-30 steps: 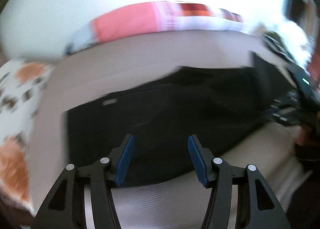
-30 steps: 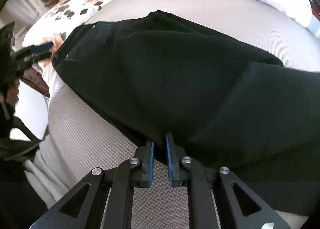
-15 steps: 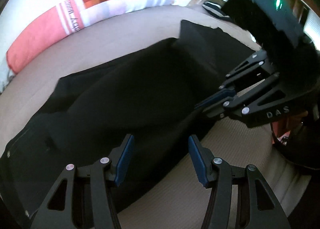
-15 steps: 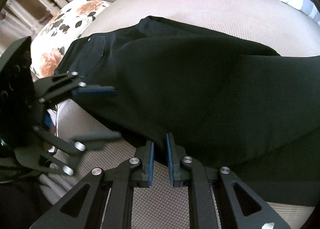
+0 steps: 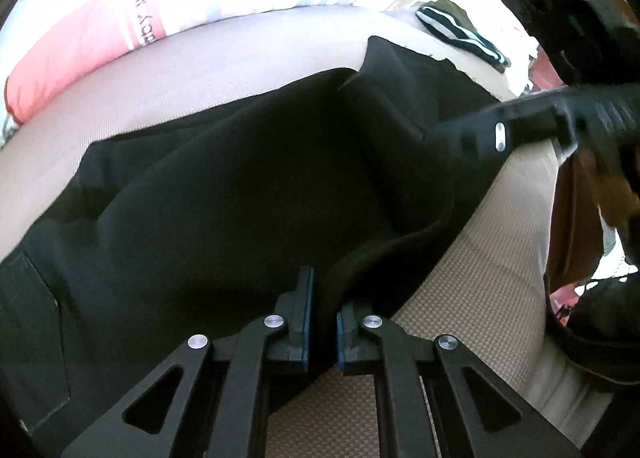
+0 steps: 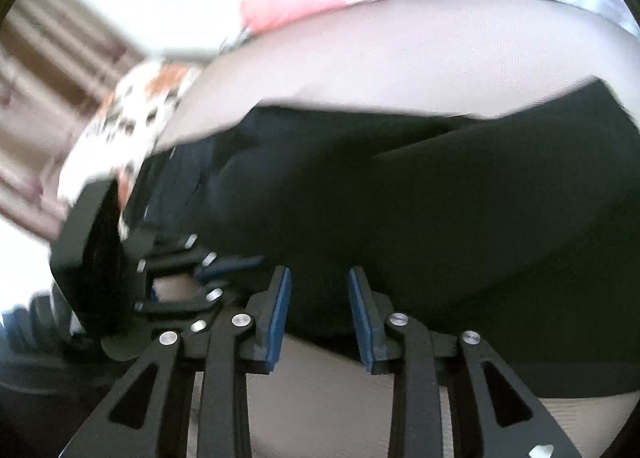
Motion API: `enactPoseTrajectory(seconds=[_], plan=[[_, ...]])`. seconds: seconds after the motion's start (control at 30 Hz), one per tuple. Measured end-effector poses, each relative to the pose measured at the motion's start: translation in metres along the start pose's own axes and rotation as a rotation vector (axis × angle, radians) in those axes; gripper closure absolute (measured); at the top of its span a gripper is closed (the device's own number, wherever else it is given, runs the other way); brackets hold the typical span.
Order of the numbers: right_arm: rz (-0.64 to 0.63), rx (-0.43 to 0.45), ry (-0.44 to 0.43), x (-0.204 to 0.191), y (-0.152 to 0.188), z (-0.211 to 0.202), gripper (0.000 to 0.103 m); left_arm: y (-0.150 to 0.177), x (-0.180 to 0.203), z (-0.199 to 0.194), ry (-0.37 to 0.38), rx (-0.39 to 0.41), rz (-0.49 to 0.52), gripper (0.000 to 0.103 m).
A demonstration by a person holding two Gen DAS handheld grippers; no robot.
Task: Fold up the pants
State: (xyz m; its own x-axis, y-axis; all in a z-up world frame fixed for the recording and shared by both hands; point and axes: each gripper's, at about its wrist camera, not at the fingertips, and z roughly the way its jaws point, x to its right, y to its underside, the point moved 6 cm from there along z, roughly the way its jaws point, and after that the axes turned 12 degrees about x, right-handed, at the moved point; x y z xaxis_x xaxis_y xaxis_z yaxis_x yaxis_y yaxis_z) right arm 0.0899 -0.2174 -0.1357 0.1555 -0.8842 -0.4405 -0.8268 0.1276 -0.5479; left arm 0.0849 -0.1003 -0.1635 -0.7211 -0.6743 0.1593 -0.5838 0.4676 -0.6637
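Left tongs (image 5: 322,322) now clamped on pants (image 5: 240,186) edge near bed (image 5: 460,290) front; were wide. Right tongs (image 6: 318,314) opening, released, empty. Grip handed over.

We look steeply down from each wrist, close over the black pants (image 5: 224,198) on the beige bed (image 5: 480,270). Both views share the pants, the pink pillow (image 5: 72,54) behind, and each shows the other gripper at its edge.
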Motion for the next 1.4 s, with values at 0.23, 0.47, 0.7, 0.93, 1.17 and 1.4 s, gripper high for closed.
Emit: enactPoseTrajectory(seconds=[0.23,0.47,0.7,0.93,1.17,1.4], plan=[[0.321,0.17,0.208,0.148,-0.026,-0.047,0.073,0.002,-0.005,-0.002,0.007,0.008,-0.077,0.094],[0.514,0.296,0.252,0.228,-0.048,-0.068,0.073,0.004,-0.007,-0.003,0.007,0.0,-0.116,0.094],[0.571,0.35,0.264,0.26,-0.072,-0.07,0.073,0.004,-0.009,-0.003,0.006,-0.003,-0.14,0.094],[0.544,0.385,0.263,0.255,-0.084,-0.077,0.099,0.003,-0.01,-0.002,0.001,-0.006,-0.137,0.094],[0.441,0.498,0.414,0.216,-0.063,-0.16,0.1,0.004,-0.008,-0.003,0.0,0.01,-0.119,0.094],[0.501,0.384,0.619,0.234,0.027,-0.18,0.101,0.004,0.0,-0.001,-0.003,0.011,-0.041,0.092]])
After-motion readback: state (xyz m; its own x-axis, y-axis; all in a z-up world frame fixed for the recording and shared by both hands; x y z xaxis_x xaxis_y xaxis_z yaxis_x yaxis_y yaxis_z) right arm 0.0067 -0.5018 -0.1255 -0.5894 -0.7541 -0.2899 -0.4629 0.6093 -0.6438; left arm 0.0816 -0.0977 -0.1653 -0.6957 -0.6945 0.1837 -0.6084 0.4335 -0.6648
